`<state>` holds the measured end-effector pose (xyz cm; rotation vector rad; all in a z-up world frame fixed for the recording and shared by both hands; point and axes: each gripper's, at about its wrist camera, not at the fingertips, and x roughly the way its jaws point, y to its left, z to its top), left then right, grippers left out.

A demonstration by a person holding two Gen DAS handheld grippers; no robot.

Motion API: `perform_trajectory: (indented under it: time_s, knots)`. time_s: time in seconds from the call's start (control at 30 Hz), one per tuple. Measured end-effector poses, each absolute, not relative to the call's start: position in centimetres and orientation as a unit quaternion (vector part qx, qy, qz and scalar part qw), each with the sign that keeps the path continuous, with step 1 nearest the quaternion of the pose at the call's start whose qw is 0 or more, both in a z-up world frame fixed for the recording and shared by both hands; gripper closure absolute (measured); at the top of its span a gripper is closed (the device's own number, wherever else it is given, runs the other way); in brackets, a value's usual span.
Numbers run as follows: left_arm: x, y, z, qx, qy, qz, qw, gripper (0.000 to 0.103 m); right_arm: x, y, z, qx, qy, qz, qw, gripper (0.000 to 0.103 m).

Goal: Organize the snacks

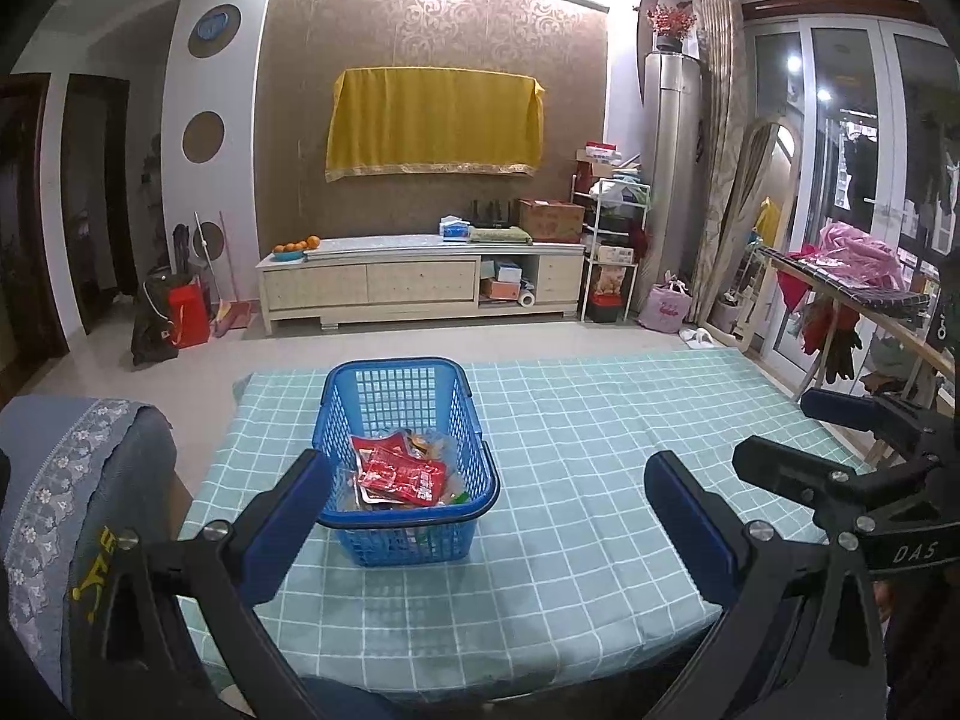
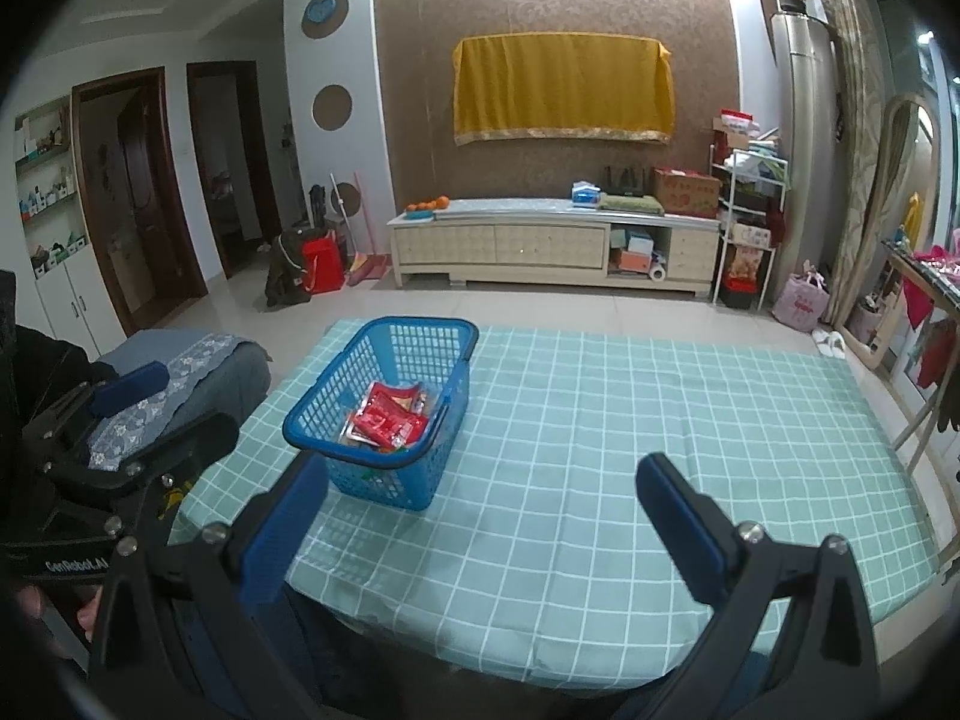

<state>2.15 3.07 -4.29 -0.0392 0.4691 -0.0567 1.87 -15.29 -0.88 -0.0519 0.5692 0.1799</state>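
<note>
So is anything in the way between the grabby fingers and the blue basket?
Nothing visible. Only bare checked cloth lies between each open gripper and the basket. The left gripper faces it almost straight on; the right gripper has it ahead to its left.

The table (image 2: 660,420) is bare cloth from 12 to 4 o'clock of the right gripper (image 2: 486,516), so there the way is free; the basket (image 2: 384,396) stands at 11 o'clock near the left edge, its top open; a chair (image 2: 198,372) is just beside the table at 9 o'clock; the left gripper (image 1: 486,516) has the basket at 12 o'clock, and bare cloth at 2 o'clock.
</note>
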Motion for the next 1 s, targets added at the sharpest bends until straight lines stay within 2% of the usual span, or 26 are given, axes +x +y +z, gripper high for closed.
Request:
perform_trajectory:
  time_s: [1.0]
  knots:
    - [1.69, 3.22, -3.96, -0.015, 0.232, -0.033, 0.972, 0.0, 1.42, -14.8, -0.85, -0.026, 0.284, 0.092, 0.954, 0.0]
